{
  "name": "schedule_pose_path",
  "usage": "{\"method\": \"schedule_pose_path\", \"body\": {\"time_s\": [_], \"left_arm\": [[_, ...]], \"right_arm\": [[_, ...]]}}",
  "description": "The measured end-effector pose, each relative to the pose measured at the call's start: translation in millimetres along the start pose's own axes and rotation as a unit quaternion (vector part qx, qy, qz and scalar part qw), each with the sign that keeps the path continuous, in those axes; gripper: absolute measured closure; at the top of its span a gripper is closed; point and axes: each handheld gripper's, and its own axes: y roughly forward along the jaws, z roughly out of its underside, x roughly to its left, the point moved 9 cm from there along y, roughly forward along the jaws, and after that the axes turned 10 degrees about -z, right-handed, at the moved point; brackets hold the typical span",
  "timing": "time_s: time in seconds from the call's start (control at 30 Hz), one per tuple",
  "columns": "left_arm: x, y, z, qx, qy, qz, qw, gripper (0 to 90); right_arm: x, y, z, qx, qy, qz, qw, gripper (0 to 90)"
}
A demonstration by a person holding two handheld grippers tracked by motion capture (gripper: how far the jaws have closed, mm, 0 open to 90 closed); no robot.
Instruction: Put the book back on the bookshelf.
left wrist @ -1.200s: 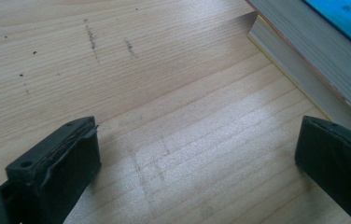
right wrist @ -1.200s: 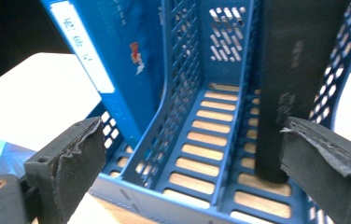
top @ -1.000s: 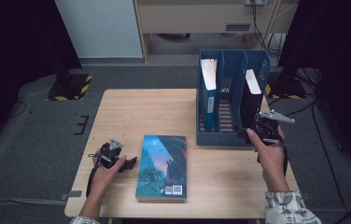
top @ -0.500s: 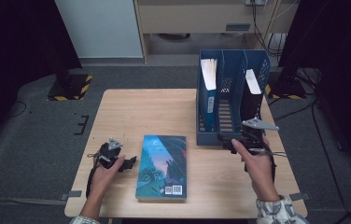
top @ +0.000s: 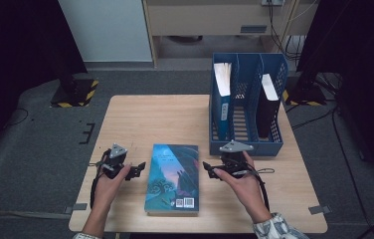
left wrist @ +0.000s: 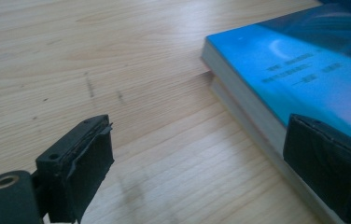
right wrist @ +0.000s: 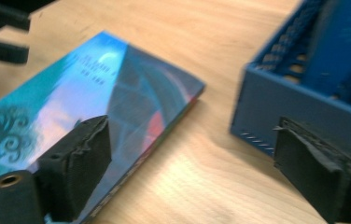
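Left claw (top: 136, 171) released, jaws wide apart, held low over the surface (top: 140, 119) at about 8 o'clock of the high view, just beside the left long edge of the book (top: 173, 175). Pointed toward 3 o'clock, at that edge, not touching it. Seen from the left gripper view (left wrist: 201, 172): one jaw over bare wood at 7 o'clock, the other jaw at 4 o'clock in front of the page block and the blue cover (left wrist: 299, 70), nothing between them but wood.

Right claw (top: 208, 168) also released, jaws well spread, held by the right hand (top: 242, 186) at about 5 o'clock of the high view, just beside the right long edge of the book. Pointed toward 9 o'clock, facing the left claw across the cover. Seen from the right gripper view (right wrist: 192, 172): one jaw at 7 o'clock in front of the cover (right wrist: 94, 93), the other at 4 o'clock in front of the blue rack wall (right wrist: 276, 112), bare wood in the gap. Contact with the book: cannot tell, picture blurred there.

Book lying flat on the surface, cover up, near the front edge, between the two claws, long side running from 12 to 6 o'clock.

Blue file rack (top: 247, 147) standing at 2 o'clock on the surface, near the top right corner of the book but apart from it. Holding two upright volumes: a blue one (top: 221, 107) in the left compartment, a dark one (top: 265, 107) in the right compartment.
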Motion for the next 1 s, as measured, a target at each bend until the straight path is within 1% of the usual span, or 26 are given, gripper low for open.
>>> {"method": "schedule_pose_path", "body": {"time_s": [0.03,0.07,0.13,0.17,0.23,0.3,0.37,0.4,0.47,0.5,0.57,0.6,0.63,0.67,0.7,0.77,0.83,0.87,0.93,0.97,1.0], "left_arm": [[-2.2,-1.8,-0.7,-0.004,0.0,0.001,1.0,7.8],[-4.5,-4.1,-0.9,-0.005,0.003,0.002,1.0,7.9],[-11.7,-8.3,-1.0,-0.007,0.009,0.006,0.9999,7.8],[-16.9,-10.6,0.3,-0.005,0.017,0.011,0.9998,7.8],[-24.3,-13.9,3.8,-0.001,0.025,0.014,0.9996,7.8],[-32.2,-18.0,8.3,0.002,0.033,0.018,0.9993,7.3],[-38.1,-21.4,8.6,-0.004,0.038,0.021,0.9991,7.1],[-40.9,-22.2,8.4,-0.006,0.037,0.024,0.999,7.1],[-44.8,-21.3,8.3,-0.005,0.044,0.028,0.9986,7.1],[-46.7,-20.3,8.7,-0.003,0.046,0.032,0.9984,7.0],[-50.5,-18.2,8.9,0.004,0.043,0.041,0.9982,6.2],[-52.4,-16.7,7.9,0.005,0.043,0.045,0.9981,4.3],[-54.0,-15.7,7.0,0.004,0.04,0.047,0.998,3.0],[-55.3,-14.1,6.5,0.005,0.043,0.049,0.9979,3.0],[-56.7,-12.3,6.6,0.006,0.044,0.048,0.9979,3.0],[-59.6,-9.4,8.0,0.01,0.048,0.048,0.9976,3.0],[-63.0,-7.5,10.1,0.017,0.054,0.046,0.9973,3.0],[-64.2,-6.6,11.2,0.021,0.057,0.044,0.9972,3.1],[-63.8,-5.6,12.0,0.024,0.059,0.037,0.9973,3.3],[-63.6,-5.5,11.9,0.023,0.059,0.037,0.9973,3.4],[-63.3,-5.4,11.9,0.023,0.059,0.037,0.9973,3.4]], "right_arm": [[4.8,3.6,2.4,0.009,-0.013,-0.003,0.9999,15.7],[9.9,6.9,5.0,0.018,-0.019,-0.009,0.9996,15.7],[19.0,13.1,9.7,0.026,-0.021,-0.023,0.9992,15.3],[23.5,16.2,12.2,0.03,-0.023,-0.032,0.9988,14.9],[32.9,22.6,18.7,0.046,-0.032,-0.052,0.9971,12.6],[38.3,27.3,23.3,0.051,-0.026,-0.064,0.9963,12.4],[44.3,33.9,30.0,0.065,-0.029,-0.073,0.9948,12.4],[45.9,35.8,31.6,0.068,-0.029,-0.074,0.9945,12.4],[49.7,40.0,33.7,0.073,-0.029,-0.082,0.9935,12.2],[51.4,41.7,34.8,0.076,-0.031,-0.085,0.993,14.3],[54.6,44.2,37.4,0.084,-0.034,-0.091,0.9918,15.5],[55.3,45.4,38.7,0.086,-0.034,-0.091,0.9916,16.0],[56.4,46.9,40.5,0.087,-0.032,-0.092,0.9914,16.3],[57.5,48.1,42.1,0.089,-0.029,-0.094,0.9911,16.2],[58.4,49.7,44.4,0.094,-0.03,-0.097,0.9904,15.3],[58.9,52.0,47.3,0.096,-0.03,-0.094,0.9904,13.7],[59.0,52.7,48.1,0.092,-0.023,-0.098,0.9907,13.5],[58.5,52.8,48.5,0.09,-0.023,-0.1,0.9906,13.4],[57.6,53.3,49.3,0.087,-0.018,-0.101,0.9909,12.5],[57.5,53.2,49.8,0.087,-0.009,-0.104,0.9907,11.4],[56.4,53.2,50.5,0.088,-0.007,-0.104,0.9907,10.9]]}}
